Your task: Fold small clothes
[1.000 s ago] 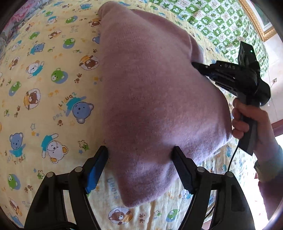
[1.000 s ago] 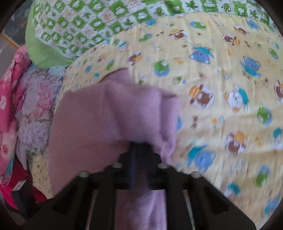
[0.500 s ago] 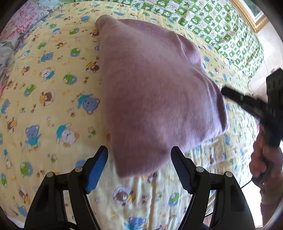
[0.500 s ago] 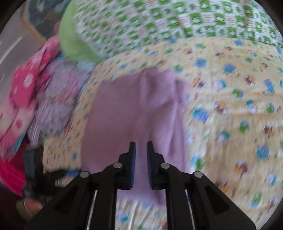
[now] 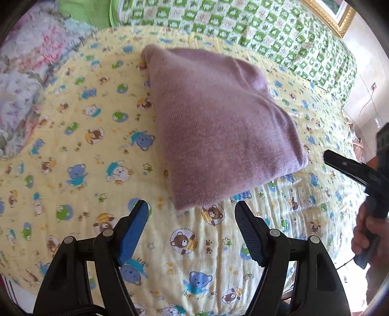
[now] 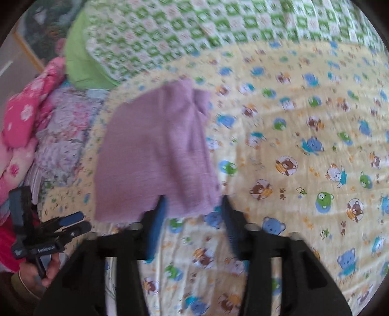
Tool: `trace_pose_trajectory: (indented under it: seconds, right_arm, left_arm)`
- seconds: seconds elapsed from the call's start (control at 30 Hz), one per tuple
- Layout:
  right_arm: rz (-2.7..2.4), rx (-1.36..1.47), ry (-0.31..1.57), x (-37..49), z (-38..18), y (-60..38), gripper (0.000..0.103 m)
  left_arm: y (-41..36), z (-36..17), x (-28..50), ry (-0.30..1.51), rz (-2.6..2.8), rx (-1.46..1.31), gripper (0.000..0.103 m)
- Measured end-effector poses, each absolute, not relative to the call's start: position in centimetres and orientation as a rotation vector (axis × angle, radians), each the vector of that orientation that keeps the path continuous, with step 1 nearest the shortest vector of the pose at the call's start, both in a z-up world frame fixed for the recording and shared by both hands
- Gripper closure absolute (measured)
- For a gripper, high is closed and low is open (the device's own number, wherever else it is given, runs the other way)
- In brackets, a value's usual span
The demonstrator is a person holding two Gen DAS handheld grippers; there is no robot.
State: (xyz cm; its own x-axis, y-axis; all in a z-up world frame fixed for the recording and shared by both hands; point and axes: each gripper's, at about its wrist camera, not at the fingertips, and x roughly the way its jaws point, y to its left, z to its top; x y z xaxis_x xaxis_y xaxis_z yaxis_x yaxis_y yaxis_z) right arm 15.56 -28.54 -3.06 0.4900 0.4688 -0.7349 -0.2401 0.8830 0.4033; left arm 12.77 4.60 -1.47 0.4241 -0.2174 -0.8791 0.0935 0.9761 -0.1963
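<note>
A folded purple knit garment (image 5: pixel 218 126) lies flat on the yellow bear-print sheet (image 5: pixel 80 150). In the left wrist view my left gripper (image 5: pixel 191 206) stands open just short of the garment's near corner, with only sheet between its fingers. My right gripper (image 5: pixel 327 155), held by a hand (image 5: pixel 364 233), hovers off the garment's right corner. In the right wrist view the right gripper (image 6: pixel 193 199) has its jaws opening, and the pads press on nothing. The garment (image 6: pixel 158 155) lies just past its tips. The left gripper (image 6: pixel 82 221) shows at the lower left.
A green checked quilt (image 5: pixel 255 26) and a green pillow (image 6: pixel 80 65) lie at the far side of the bed. Pink and floral clothes (image 6: pixel 31 116) are piled to the left. A gilt picture frame (image 5: pixel 333 19) hangs on the wall.
The right gripper let go of the purple garment, drew back from it and opened its jaws. The left gripper also backed off and rose. The garment now lies folded on the sheet.
</note>
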Motion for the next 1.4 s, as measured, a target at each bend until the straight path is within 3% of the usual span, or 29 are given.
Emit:
trace_pose_trajectory:
  seconds: [0.2,0.4,0.53,1.1,1.4]
  right_arm:
    - [0.528,0.186,0.904,12.4,-0.8,-26.1,0.040]
    - [0.586,0.098,0.845,10.0,0.7,-24.7,0.017]
    - [0.576,0.051,0.834,9.3,-0.1,-24.3,0.012]
    - [0.547,-0.031,0.798,8.7,-4.7,-23.2,0.011]
    - [0.549,0.020,0.890,10.5,-6.4,-22.4,0.011]
  left_arm:
    - [4.4,0.5,10.8,1.060,-0.169,-0.082,0.029]
    - [4.3,2.4,7.9,0.966,-0.094,-0.039,0.022]
    - [4.3,2.7,6.2,0.881,-0.056,-0.015,0.018]
    - [1.8,-1.4,7.6,0.896,-0.037,0.060,0.018]
    - [0.9,-2.6,8.8,0.927,-0.019,0.076,0.018]
